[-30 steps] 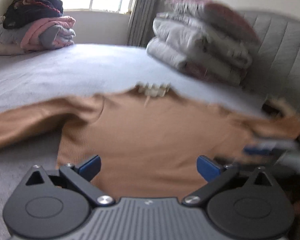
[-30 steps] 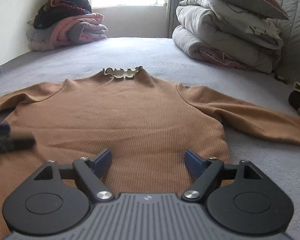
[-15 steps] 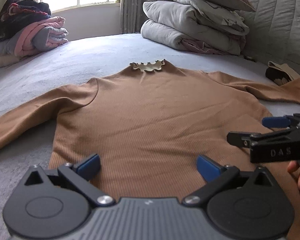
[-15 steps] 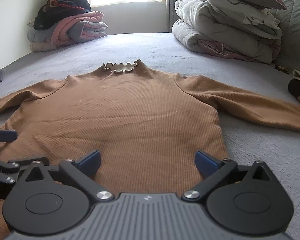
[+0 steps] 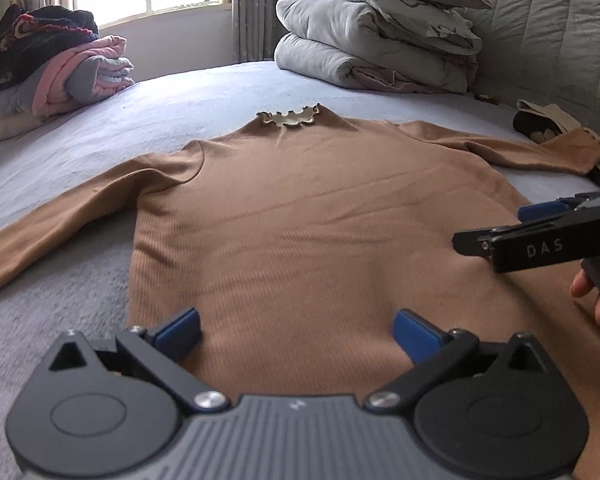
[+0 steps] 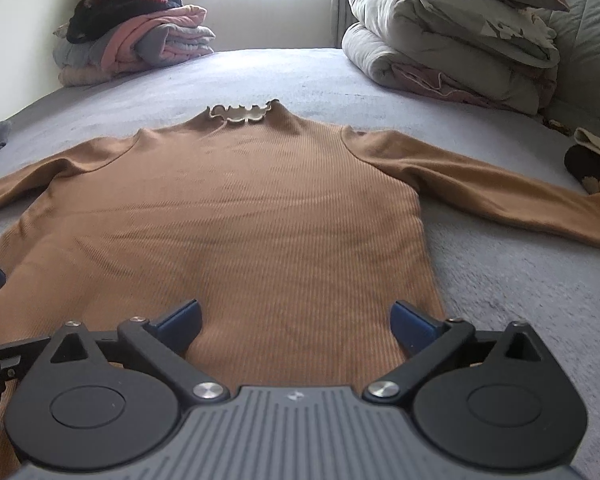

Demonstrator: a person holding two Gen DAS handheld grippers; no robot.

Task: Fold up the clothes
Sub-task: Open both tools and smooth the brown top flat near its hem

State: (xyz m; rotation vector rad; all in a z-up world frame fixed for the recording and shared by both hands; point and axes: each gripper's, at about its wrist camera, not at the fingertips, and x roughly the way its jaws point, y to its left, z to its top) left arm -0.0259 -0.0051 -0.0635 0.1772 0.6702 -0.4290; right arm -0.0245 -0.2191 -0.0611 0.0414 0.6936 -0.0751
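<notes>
Both grippers drifted in over the hem since a second ago. Left gripper [image 5: 296,330] and right gripper [image 6: 296,322] gape wide, empty. Brown sweater [image 6: 228,216] lies flat at 12 o'clock on the bed [image 6: 500,280], totally unfolded.

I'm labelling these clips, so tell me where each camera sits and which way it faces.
Left wrist: on the left gripper, jaws open, looking down over the brown sweater toward its collar; the right gripper and a hand show at right.
Right wrist: on the right gripper, jaws open, same direction; part of the left gripper shows at the left edge.
Shared: sweater, folded bedding, clothes pile, bed.
</notes>
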